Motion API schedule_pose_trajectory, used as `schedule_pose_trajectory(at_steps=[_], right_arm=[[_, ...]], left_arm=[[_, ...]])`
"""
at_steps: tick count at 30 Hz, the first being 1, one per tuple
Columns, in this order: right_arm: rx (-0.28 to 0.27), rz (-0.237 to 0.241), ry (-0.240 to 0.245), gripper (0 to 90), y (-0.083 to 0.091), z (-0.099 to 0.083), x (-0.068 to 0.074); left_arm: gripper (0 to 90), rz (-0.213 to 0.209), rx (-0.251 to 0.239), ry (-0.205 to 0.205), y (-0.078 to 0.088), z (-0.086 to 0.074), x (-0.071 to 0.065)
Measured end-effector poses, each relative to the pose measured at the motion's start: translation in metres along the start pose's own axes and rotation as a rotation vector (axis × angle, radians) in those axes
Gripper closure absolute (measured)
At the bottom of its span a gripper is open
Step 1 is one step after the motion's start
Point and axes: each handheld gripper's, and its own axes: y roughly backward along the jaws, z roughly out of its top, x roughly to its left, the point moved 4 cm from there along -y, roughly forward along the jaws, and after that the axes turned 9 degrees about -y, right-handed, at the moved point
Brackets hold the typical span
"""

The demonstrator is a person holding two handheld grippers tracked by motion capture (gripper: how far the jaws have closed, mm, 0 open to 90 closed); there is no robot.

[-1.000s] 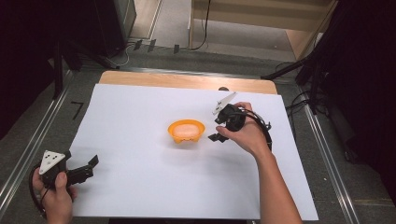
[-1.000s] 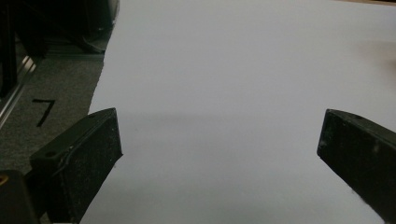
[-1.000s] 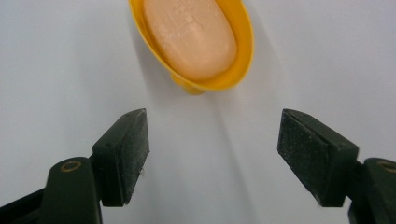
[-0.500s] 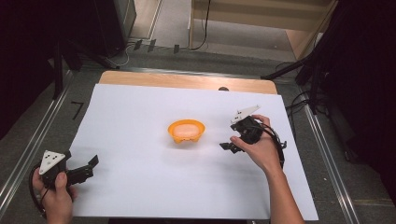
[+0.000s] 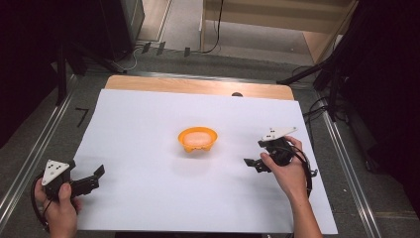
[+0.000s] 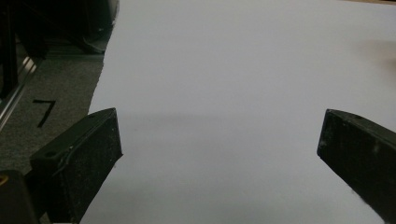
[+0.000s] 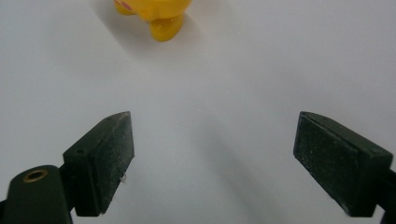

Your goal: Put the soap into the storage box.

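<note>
Logging current frame state:

right gripper (image 5: 253, 163): jaws stand wide apart with nothing between them; they have just been opening. Held in the person's right hand (image 5: 289, 171), low over the white sheet (image 5: 148, 124), nose pointing toward the bowl.

right gripper, own view (image 7: 212, 158): both black jaws rise from the bottom edge, bare white sheet (image 7: 215, 84) in the gap. No contact with anything.

bowl (image 5: 197, 140): small orange bowl, upright on the sheet, something pale inside; contents too small to tell. Sits ahead of the right gripper's jaws, apart from them, not touched. In the right gripper view its yellow-orange underside and stubby feet (image 7: 154, 14) show at the top edge, slightly off the jaw centreline to the picture's left.

left gripper (image 5: 94, 178): jaws spread wide, nothing held. Held in the person's left hand (image 5: 59, 203) at the near corner of the sheet, grey three-cornered plate (image 5: 55, 171) on top. Bowl lies well apart from it, ahead and off to its right.

left gripper, own view (image 6: 219, 154): jaws far apart, plain white sheet (image 6: 233, 70) between and beyond them; sheet edge and dark floor with a black mark (image 6: 44, 112) off to the picture's left.

tabletop (image 5: 198, 87): wooden strip visible past the far edge of the sheet, beyond the bowl from both grippers.
</note>
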Motion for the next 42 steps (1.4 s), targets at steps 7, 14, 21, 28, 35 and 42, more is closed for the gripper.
schedule_pose_trajectory(at_steps=[7, 14, 21, 28, 35, 42], right_arm=[[-0.032, -0.023, -0.031, 13.7, 0.013, -0.023, -0.005], [-0.066, -0.055, -0.076, 13.0, 0.027, -0.048, -0.010], [-0.086, -0.083, -0.120, 12.9, 0.037, -0.070, -0.015], [-0.124, -0.126, -0.162, 11.8, 0.047, -0.093, -0.020], [-0.155, -0.167, -0.194, 8.1, 0.058, -0.114, -0.027], [-0.216, -0.232, -0.241, 7.2, 0.069, -0.138, -0.035]], left_arm=[[0.1, 0.001, 0.000, 0.000, 0.000, 0.000, 0.000], [0.1, 0.004, 0.001, -0.003, 0.000, 0.000, -0.001], [0.1, 0.005, 0.003, -0.002, 0.000, 0.000, 0.000], [0.1, 0.006, 0.003, -0.003, 0.000, 0.000, 0.000], [0.1, 0.006, 0.001, -0.001, 0.000, 0.000, 0.000], [0.1, 0.006, 0.000, 0.000, 0.000, 0.000, 0.000]])
